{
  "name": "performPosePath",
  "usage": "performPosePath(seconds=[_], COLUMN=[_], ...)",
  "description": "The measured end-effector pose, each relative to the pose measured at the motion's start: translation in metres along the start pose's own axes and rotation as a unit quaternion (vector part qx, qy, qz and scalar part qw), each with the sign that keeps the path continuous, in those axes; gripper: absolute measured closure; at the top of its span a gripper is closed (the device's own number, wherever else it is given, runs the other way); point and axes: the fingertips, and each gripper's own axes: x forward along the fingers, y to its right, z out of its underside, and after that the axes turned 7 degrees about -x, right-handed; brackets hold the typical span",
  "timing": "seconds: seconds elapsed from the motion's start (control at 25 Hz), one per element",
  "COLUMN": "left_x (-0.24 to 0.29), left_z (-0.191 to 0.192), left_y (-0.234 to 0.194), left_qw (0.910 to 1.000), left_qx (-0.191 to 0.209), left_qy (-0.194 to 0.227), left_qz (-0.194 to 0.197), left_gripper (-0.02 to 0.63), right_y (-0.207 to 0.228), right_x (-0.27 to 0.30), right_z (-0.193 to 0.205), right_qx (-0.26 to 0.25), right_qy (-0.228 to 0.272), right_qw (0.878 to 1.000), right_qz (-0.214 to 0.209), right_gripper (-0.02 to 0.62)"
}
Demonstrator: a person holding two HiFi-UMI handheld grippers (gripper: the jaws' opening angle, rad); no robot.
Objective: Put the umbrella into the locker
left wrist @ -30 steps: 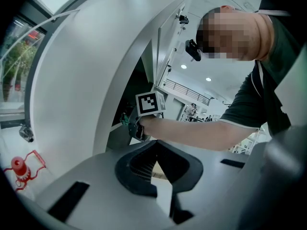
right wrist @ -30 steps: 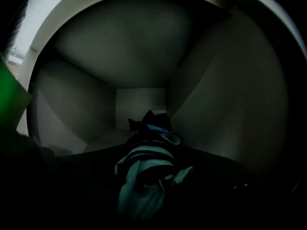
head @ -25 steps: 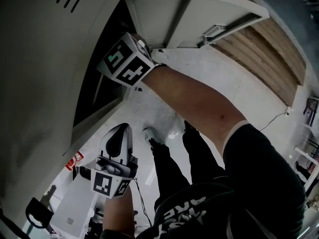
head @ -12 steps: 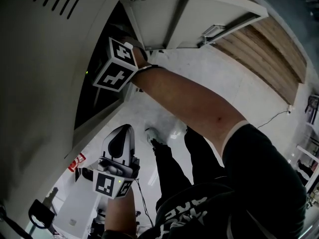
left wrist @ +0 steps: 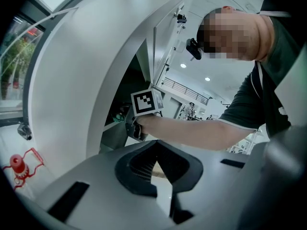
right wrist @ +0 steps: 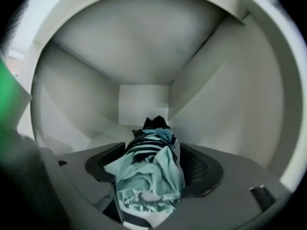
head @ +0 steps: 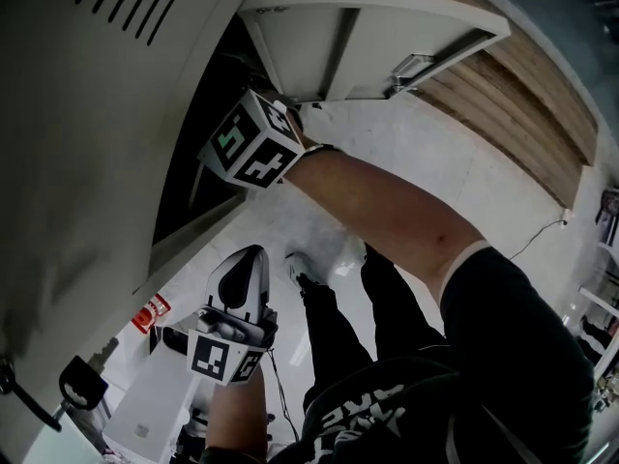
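Observation:
A folded umbrella in pale teal with dark stripes lies inside the grey locker, pointing at its back wall. My right gripper reaches into the locker's dark opening. Its jaws are opening, and the umbrella rests between them with the dark pads standing off its sides. In the head view only that gripper's marker cube shows at the opening. My left gripper hangs lower, outside the locker, shut and holding nothing. The locker door stands swung open.
A wooden wall panel runs behind the open door. The person's legs and shoes stand on the pale floor. A red item lies low beside the locker, and a white box is near it.
The right gripper's marker cube pushed toward the locker opening, then came back out a little and turned. The left gripper stayed where it was.

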Motion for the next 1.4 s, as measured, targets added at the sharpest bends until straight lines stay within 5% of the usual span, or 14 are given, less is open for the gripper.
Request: performPosePath(seconds=[0.44, 0.64, 0.96, 1.4], left_x=[-0.001, -0.008, -0.027, -0.082], left_z=[-0.02, -0.046, -0.09, -0.144], left_y=[0.019, 0.035, 0.068, 0.109], left_qw=[0.9998, 0.9994, 0.9994, 0.9984], left_qx=[0.02, 0.031, 0.022, 0.043], left_qy=[0.004, 0.013, 0.024, 0.029], left_qz=[0.01, 0.007, 0.016, 0.023], left_gripper=[0.598, 0.598, 0.598, 0.598], right_y=[-0.001, -0.007, -0.028, -0.055], right_x=[-0.051, -0.092, -0.161, -0.242], right_z=[-0.009, -0.014, -0.016, -0.071], right_qx=[0.012, 0.059, 0.088, 0.141], right_qy=[0.022, 0.023, 0.003, -0.009], right_qw=[1.0, 0.998, 0.994, 0.988], right_qz=[-0.009, -0.017, -0.062, -0.069], right_gripper=[0.251, 0.252, 0.255, 0.479])
